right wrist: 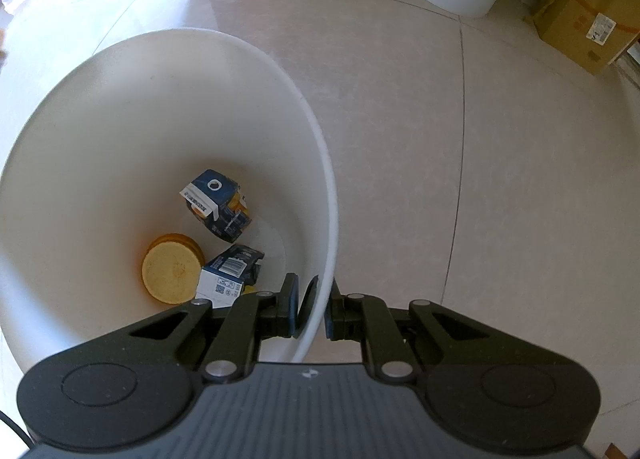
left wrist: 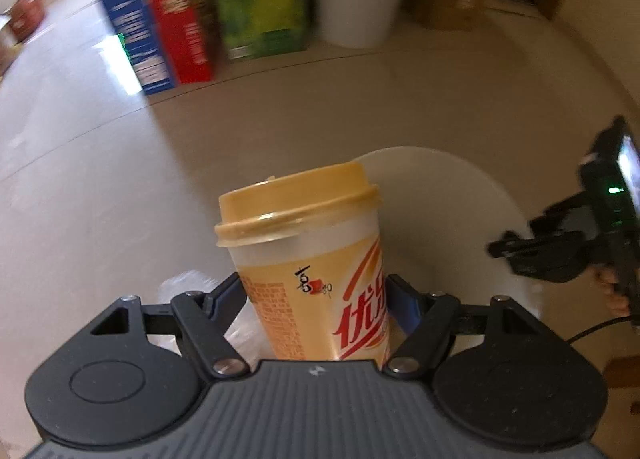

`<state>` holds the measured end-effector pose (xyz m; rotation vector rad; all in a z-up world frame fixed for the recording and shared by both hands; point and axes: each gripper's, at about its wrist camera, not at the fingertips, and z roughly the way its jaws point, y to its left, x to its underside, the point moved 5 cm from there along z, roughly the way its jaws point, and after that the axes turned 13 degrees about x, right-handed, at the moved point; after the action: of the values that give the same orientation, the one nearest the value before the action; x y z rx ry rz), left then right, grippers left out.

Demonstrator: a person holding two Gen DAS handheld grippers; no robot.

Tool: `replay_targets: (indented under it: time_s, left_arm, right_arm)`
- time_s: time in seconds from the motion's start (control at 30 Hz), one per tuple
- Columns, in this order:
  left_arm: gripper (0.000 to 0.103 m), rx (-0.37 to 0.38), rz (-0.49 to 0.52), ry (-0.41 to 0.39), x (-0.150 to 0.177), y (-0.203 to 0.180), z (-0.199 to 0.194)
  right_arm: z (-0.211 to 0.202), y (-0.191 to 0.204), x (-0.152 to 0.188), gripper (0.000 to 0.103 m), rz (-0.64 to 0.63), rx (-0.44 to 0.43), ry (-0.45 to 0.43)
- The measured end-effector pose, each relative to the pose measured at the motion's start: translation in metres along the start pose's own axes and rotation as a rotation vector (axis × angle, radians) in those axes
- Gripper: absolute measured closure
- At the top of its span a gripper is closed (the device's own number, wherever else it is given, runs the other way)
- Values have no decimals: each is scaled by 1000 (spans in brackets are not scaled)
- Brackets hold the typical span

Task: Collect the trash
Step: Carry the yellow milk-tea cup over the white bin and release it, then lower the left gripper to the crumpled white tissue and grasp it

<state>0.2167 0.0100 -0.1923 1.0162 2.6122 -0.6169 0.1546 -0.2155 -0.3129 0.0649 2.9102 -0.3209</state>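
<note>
Now the left gripper [left wrist: 318, 299] grasps the yellow cup [left wrist: 312, 259], upright, lid toward 12 o'clock, red Chinese characters on it, before the white bin [left wrist: 448, 195]; the right gripper [right wrist: 316, 307] clenches the bin's rim

Perhaps storeroom: stacked cartons [right wrist: 584, 19], tiled floor [right wrist: 440, 139]

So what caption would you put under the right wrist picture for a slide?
Right claw pinching the rim of a white bin holding two drink cartons and a yellow-lidded cup.
</note>
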Motion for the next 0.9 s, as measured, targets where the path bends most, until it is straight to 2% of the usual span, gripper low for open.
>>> replay_targets:
  time_s: [0.1, 0.17, 0.4, 0.57, 0.67, 0.77, 0.9]
  left_arm:
    - [25, 62, 10, 24, -6, -14, 14]
    - [21, 59, 8, 17, -8, -18, 20]
    - [21, 44, -28, -17, -3, -14, 11]
    - [21, -13, -77, -32, 13, 7, -1]
    - [21, -53, -146, -38, 29, 29, -9]
    - [21, -99, -242, -36, 56, 56, -13]
    - [21, -199, -369, -16, 106, 97, -14]
  right_arm:
    - [1, 0, 0, 88, 8, -1, 1]
    - [1, 0, 1, 88, 10, -3, -1]
    - [1, 0, 1, 88, 4, -1, -6]
    - [0, 1, 2, 88, -2, 4, -11]
    - [-1, 3, 3, 88, -12, 9, -15]
    - [-2, 5, 4, 88, -19, 13, -17]
    - [-3, 8, 5, 88, -21, 18, -21]
